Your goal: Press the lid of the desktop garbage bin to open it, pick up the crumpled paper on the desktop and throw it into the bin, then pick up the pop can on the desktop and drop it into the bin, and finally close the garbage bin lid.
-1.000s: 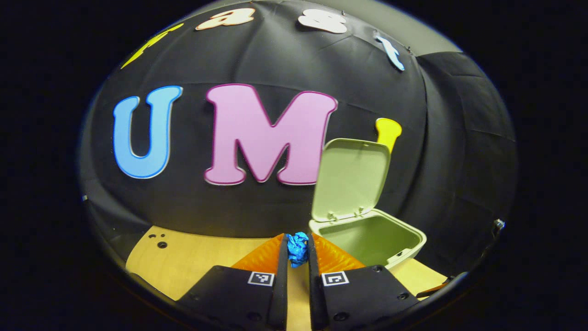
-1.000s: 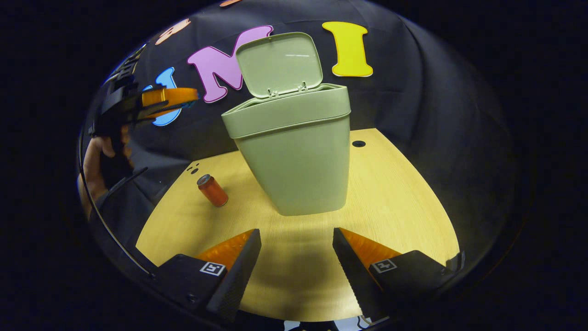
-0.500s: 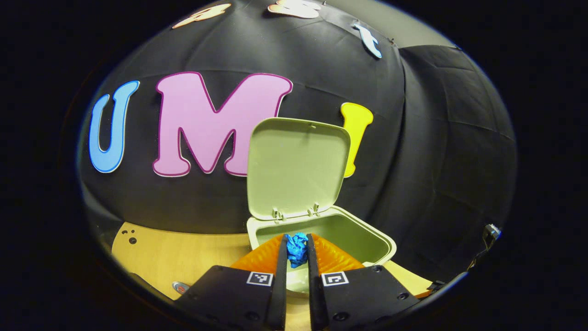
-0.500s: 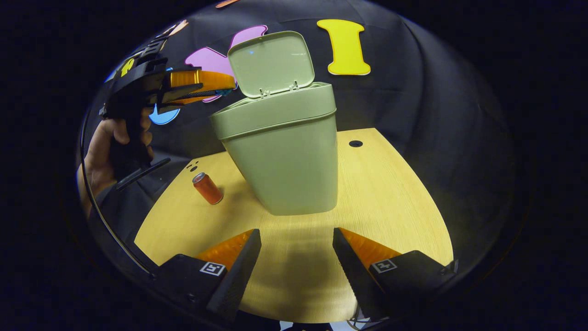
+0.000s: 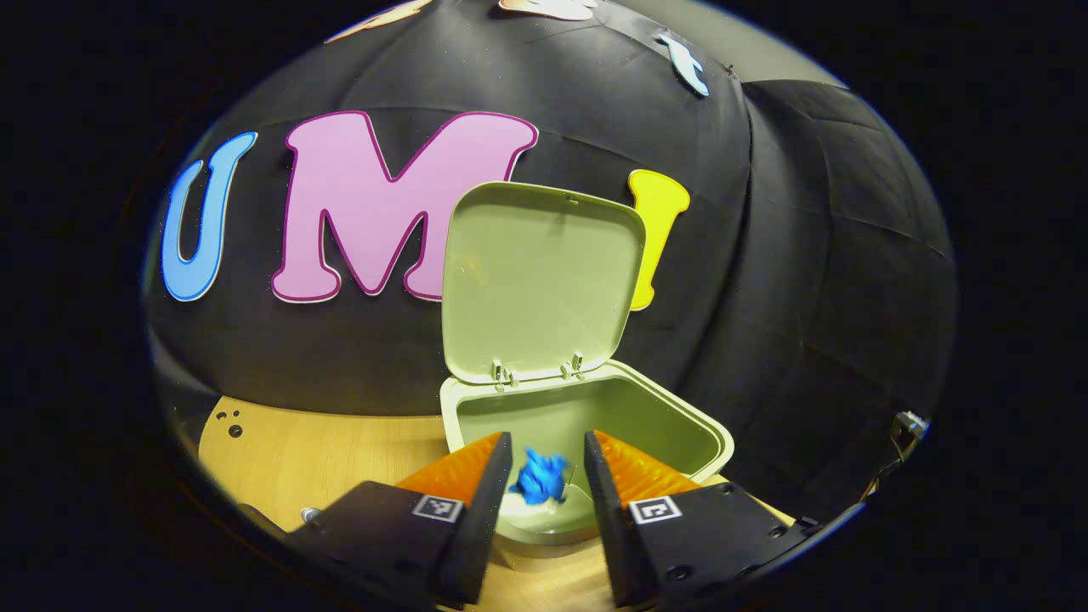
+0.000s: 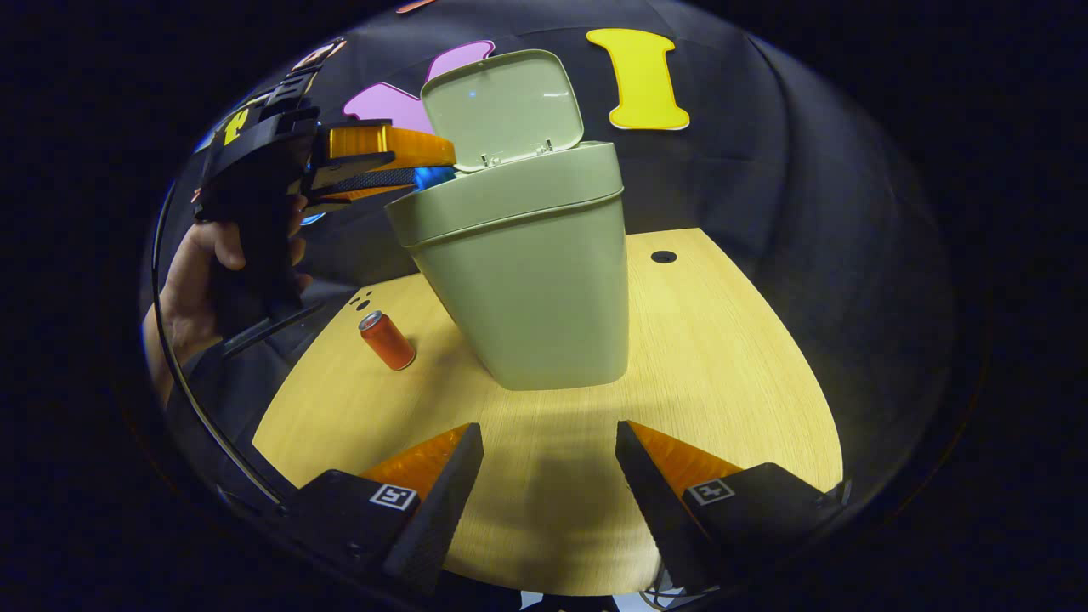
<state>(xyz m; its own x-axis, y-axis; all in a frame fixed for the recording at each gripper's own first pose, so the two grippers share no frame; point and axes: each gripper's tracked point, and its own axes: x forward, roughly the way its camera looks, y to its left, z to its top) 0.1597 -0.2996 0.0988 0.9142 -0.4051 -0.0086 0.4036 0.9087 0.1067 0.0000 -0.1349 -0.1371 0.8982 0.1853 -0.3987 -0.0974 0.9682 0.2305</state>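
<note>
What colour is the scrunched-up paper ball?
Bright blue. The crumpled paper shows best in the left gripper view, over the open garbage bin.

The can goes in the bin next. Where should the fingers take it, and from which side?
Likely mid-body of the can, one finger on each curved side, coming from above: it stands slightly tilted on the table, apart from the bin, with room around it.

I see a pale wood tabletop (image 6: pixel 731 357) carrying the green bin (image 6: pixel 535 280) near its middle. Left of the bin, a little apart from it, the orange pop can (image 6: pixel 388 340) stands tilted on the wood.
</note>
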